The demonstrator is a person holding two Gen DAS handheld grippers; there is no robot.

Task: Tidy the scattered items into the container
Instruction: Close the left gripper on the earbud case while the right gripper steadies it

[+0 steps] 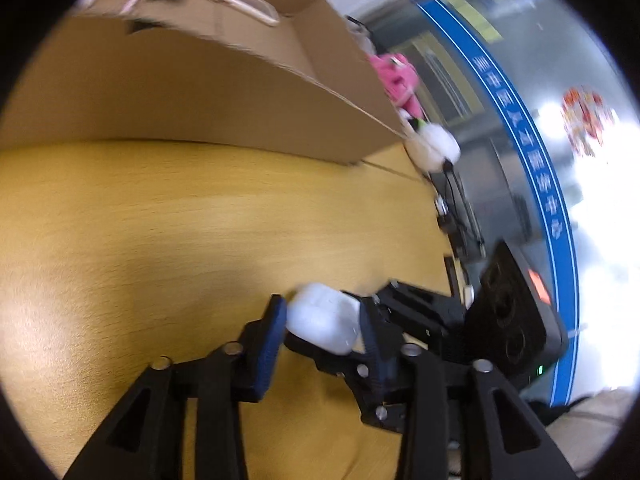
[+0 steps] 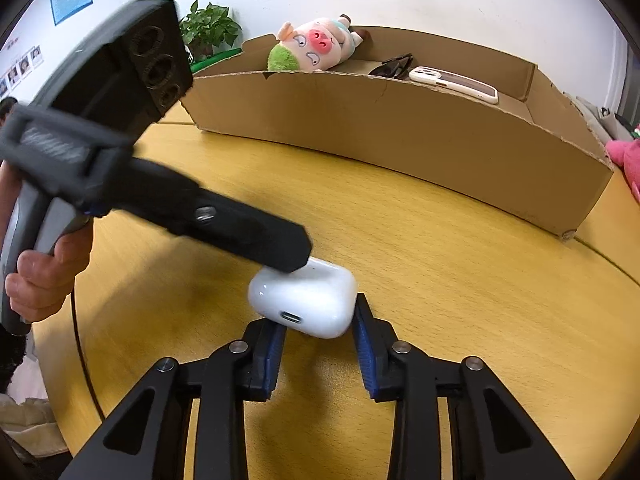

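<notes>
**White case between two grippers on the yellow table**

Yellow wooden table (image 2: 460, 280) fills the scene; at far left of the right wrist view, a hand (image 2: 44, 276) clasps a grey handle, its left gripper (image 1: 322, 320) slanting down to the right, one finger tip (image 2: 288, 252) touching the top of the earbud case (image 2: 304, 304), blue pads slightly apart at its sides; the right gripper (image 2: 318, 328) points steeply down, jaws apart beside the case; behind, the cardboard box (image 2: 400, 136) holds a plush pig (image 2: 316, 46), sunglasses (image 2: 394, 66) and a phone case (image 2: 456, 84).
</notes>
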